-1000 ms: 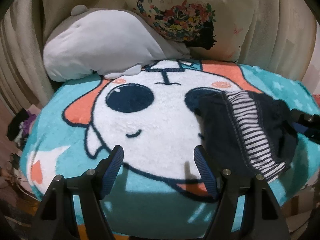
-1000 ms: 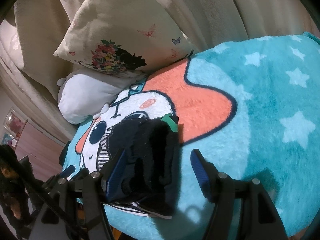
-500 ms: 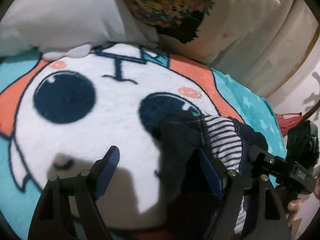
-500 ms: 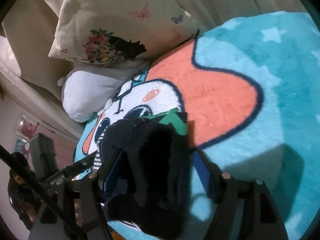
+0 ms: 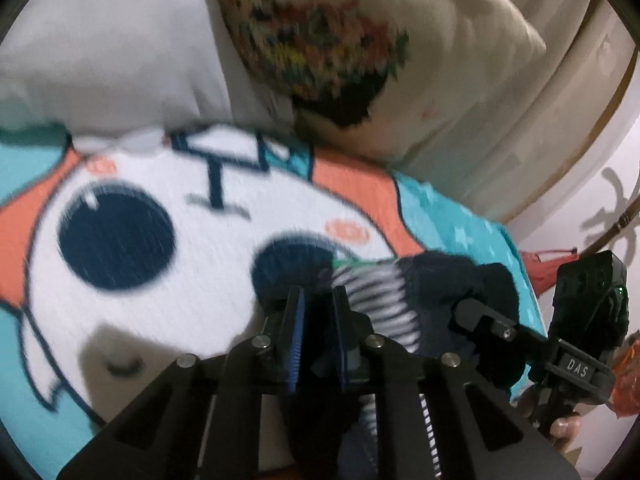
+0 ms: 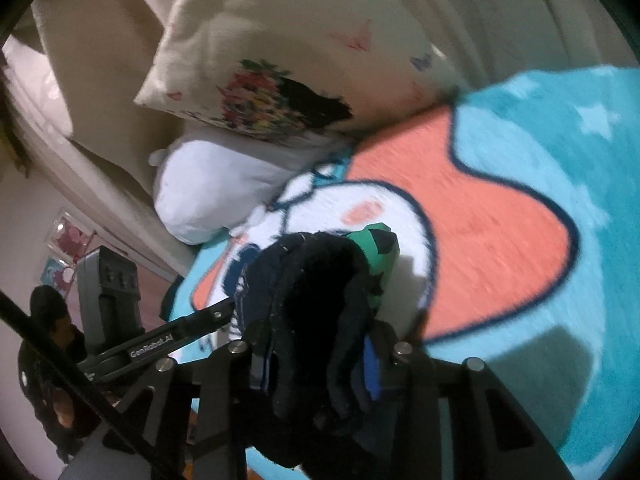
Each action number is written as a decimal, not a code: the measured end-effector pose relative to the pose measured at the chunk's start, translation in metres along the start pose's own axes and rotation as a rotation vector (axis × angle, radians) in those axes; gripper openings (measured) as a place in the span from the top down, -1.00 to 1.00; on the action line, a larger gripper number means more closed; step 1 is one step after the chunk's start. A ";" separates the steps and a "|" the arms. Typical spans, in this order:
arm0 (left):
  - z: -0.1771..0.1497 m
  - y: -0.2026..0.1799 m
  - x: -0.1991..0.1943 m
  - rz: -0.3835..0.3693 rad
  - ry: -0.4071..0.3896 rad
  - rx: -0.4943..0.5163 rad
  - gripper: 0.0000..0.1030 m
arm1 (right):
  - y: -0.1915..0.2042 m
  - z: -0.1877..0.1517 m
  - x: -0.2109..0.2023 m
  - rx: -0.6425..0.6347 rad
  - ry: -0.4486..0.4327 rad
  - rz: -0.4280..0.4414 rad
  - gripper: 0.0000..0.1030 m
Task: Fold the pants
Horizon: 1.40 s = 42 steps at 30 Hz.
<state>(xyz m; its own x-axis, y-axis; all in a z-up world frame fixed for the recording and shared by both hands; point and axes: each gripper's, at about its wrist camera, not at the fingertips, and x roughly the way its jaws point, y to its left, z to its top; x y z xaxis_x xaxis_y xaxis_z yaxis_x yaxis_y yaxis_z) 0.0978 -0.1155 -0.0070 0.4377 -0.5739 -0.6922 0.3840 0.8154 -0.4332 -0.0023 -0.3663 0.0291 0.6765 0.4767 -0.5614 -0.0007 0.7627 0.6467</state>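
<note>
Left wrist view: teal plush blanket with cartoon face [image 5: 168,264] | dark navy pants with striped lining [image 5: 440,280] bunched near blanket's right edge | left gripper [image 5: 318,336] clamped on pants | right gripper [image 6: 316,364] clamped on pants

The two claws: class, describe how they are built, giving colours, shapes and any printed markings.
Both are black, angular linkage frames with silver round pivot pins and blue ribbed pads inside the fingers. The left claw carries white "GenRoboAI" lettering on its arm, seen from the right wrist. The right claw shows "DAS" in white and a boxy black body, seen from the left wrist.
</note>
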 end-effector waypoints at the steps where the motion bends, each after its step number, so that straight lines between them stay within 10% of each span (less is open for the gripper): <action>1: 0.006 0.001 -0.002 0.013 -0.012 0.000 0.74 | 0.004 0.005 0.003 -0.006 -0.001 0.007 0.30; 7: 0.041 0.012 -0.013 0.130 -0.074 -0.011 0.63 | 0.011 0.034 0.033 0.021 -0.022 0.040 0.30; 10: 0.032 0.027 -0.014 0.113 -0.044 -0.055 -0.21 | -0.003 0.039 0.041 0.061 -0.035 0.014 0.30; 19: -0.013 0.036 0.026 0.079 0.067 -0.086 -0.35 | -0.036 0.027 0.037 0.076 -0.006 -0.051 -0.36; 22: -0.011 0.025 0.038 -0.004 0.092 -0.082 -0.28 | -0.039 0.022 0.046 0.075 0.030 -0.044 -0.37; 24: -0.010 0.021 0.044 -0.049 0.117 -0.080 0.48 | -0.039 0.018 0.052 0.077 0.044 -0.017 -0.09; 27: -0.005 0.017 0.041 -0.042 0.110 -0.053 0.64 | -0.038 0.016 0.051 0.102 0.050 0.026 0.20; 42: 0.069 0.034 0.035 0.217 0.010 0.035 0.65 | -0.022 0.045 0.077 0.199 -0.053 0.082 0.16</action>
<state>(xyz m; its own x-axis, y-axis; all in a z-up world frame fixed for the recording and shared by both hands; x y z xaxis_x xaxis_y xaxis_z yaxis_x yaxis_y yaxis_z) 0.1828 -0.1131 -0.0061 0.5053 -0.3839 -0.7729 0.3099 0.9166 -0.2526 0.0832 -0.3660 -0.0051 0.7182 0.5056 -0.4781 0.0847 0.6184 0.7813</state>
